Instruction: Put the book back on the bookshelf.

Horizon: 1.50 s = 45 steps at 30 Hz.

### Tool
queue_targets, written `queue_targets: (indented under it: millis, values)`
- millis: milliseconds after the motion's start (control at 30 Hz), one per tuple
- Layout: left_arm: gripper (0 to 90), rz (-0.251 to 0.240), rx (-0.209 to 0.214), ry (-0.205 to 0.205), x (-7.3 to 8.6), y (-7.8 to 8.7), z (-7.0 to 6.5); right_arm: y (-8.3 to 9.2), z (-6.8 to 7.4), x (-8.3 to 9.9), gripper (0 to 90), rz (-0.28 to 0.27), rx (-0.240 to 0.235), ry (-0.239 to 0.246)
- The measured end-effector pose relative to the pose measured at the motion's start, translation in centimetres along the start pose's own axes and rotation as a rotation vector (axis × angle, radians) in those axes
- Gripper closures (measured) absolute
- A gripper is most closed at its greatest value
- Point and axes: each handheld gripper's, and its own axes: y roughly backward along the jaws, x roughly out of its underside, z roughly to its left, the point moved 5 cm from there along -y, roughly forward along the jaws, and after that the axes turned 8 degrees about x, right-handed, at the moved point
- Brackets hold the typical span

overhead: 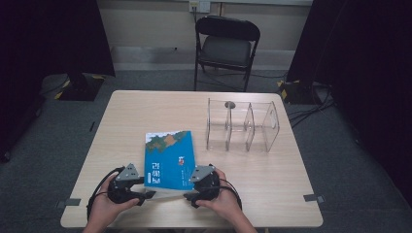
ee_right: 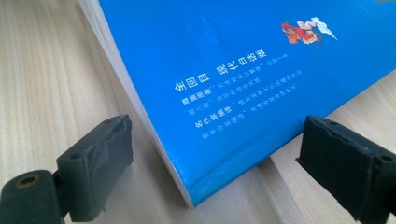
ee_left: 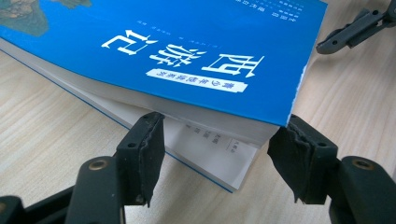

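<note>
Currently, a blue paperback book (overhead: pixel 169 159) is seen flat on the wooden table (overhead: pixel 121 116), near its front edge. Its near corners are flanked by both grippers. The left gripper (ee_left: pixel 219 158) is clamped on the lifted cover's corner stack; the right gripper (ee_right: pixel 215 163) is held released, pads clear of the spine corner. A clear acrylic divider rack (overhead: pixel 243 125) is set well apart, back right.

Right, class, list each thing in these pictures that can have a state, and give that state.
blue book: closed, face up on the table, pages parted at one near corner.
left gripper: shut on that corner, pads apparently against the page edges.
right gripper: open, jaws straddling the other near corner.
clear organizer: upright, compartments look empty.
folding chair: unfolded, seat empty.
</note>
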Motion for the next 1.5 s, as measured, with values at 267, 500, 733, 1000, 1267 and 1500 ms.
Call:
queue_targets:
  millis: [267, 500, 733, 1000, 1267, 1500]
  values:
    - [36.1, -0.002, 0.012, 0.004, 0.1, 0.0, 0.2, 0.3, 0.6, -2.0, 13.6, -0.084, -0.025, 0.017]
    - [36.0, -0.002, 0.011, 0.010, -0.1, 0.0, 0.1, -1.2, 2.6, -3.0, 12.9, -0.078, -0.040, 0.109]
    - [35.9, 0.000, 0.006, 0.017, -1.3, 0.3, 0.0, -2.4, 3.6, -4.1, 9.6, -0.084, -0.029, 0.114]
    - [35.8, -0.002, 0.001, 0.023, -1.4, 0.2, -0.1, -2.2, 2.8, -4.2, 25.2, -0.111, -0.017, 0.068]
    - [35.7, 0.000, -0.007, 0.022, -1.0, -0.1, 0.1, -1.6, 2.9, -4.4, 49.2, -0.123, -0.012, 0.076]
    - [26.6, 0.019, -0.018, -0.003, 0.1, -0.7, 0.0, -0.8, 2.8, -5.0, 68.5, -0.121, -0.017, 0.099]
